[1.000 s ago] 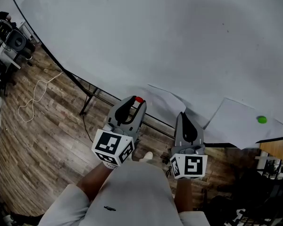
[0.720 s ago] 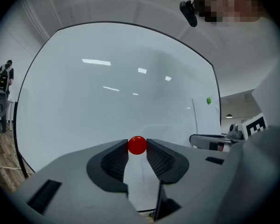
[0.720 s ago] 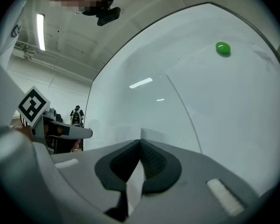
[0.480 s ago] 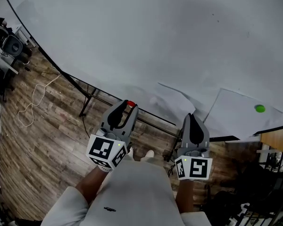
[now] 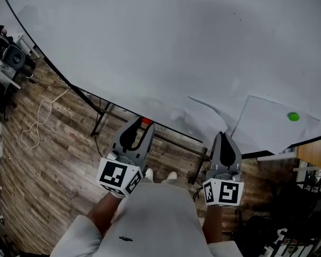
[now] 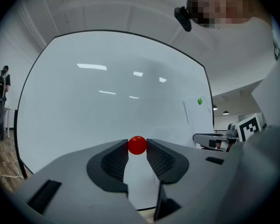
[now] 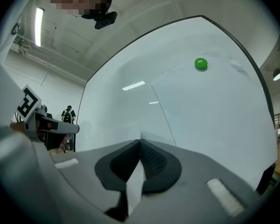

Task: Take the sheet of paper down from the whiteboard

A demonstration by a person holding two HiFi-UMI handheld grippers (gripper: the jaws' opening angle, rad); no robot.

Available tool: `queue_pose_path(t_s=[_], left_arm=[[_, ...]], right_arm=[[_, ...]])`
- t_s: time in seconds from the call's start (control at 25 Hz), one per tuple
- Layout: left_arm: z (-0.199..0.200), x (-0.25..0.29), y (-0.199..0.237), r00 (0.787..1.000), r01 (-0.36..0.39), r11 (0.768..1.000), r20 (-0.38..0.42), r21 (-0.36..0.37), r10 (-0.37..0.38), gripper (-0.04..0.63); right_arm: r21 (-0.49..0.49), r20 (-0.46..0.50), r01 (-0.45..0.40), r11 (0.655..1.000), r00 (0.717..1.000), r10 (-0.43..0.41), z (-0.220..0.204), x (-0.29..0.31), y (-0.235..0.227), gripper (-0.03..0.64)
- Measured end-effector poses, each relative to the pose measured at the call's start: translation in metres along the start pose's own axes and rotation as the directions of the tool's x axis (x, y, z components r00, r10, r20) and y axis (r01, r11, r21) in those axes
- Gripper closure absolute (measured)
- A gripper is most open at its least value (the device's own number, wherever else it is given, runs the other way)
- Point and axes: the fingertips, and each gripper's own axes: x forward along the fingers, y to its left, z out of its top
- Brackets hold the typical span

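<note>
A big whiteboard (image 5: 176,47) fills the head view. My left gripper (image 5: 144,125) is shut on a round red magnet (image 5: 146,121), which sits between the jaw tips (image 6: 137,145) a little off the board. My right gripper (image 5: 224,137) is shut on the lower edge of a loose, curling white sheet of paper (image 5: 203,114); a strip of that sheet (image 7: 135,181) shows between the pressed jaws. A second white sheet (image 5: 267,130) hangs flat at the board's lower right under a green magnet (image 5: 293,116), also seen in the right gripper view (image 7: 201,64).
Black stand legs (image 5: 102,116) hold the board over a wood floor (image 5: 53,159) with a pale cable (image 5: 40,111). Chairs and gear (image 5: 10,52) stand far left, dark furniture (image 5: 305,208) at the right. A person (image 6: 1,85) stands far off to the left.
Both grippers have drawn back from the board towards my body, the left with the red magnet, the right with the sheet's edge. The right one has also drifted right.
</note>
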Motion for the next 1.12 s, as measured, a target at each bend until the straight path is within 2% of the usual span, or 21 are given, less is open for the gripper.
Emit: queue_pose_path(t_s=[0.44,0.68,1.12], left_arm=[[0.005,-0.01,-0.004,1.0,0.009,0.998,0.017,0.068,-0.01,0.471],[-0.002,-0.011,0.002,1.0,0.006,0.999,0.016,0.046,-0.007,0.471],[-0.002,-0.005,-0.001,1.0,0.02,0.999,0.013,0.05,-0.02,0.471]], right_arm=[[-0.024,0.009,-0.007,1.0,1.0,0.007,0.003,-0.001,-0.001,0.606],[-0.024,0.013,-0.006,1.0,1.0,0.006,0.003,0.001,-0.001,0.606],[-0.04,-0.003,-0.003,0.999,1.0,0.003,0.001,0.003,-0.003,0.606]])
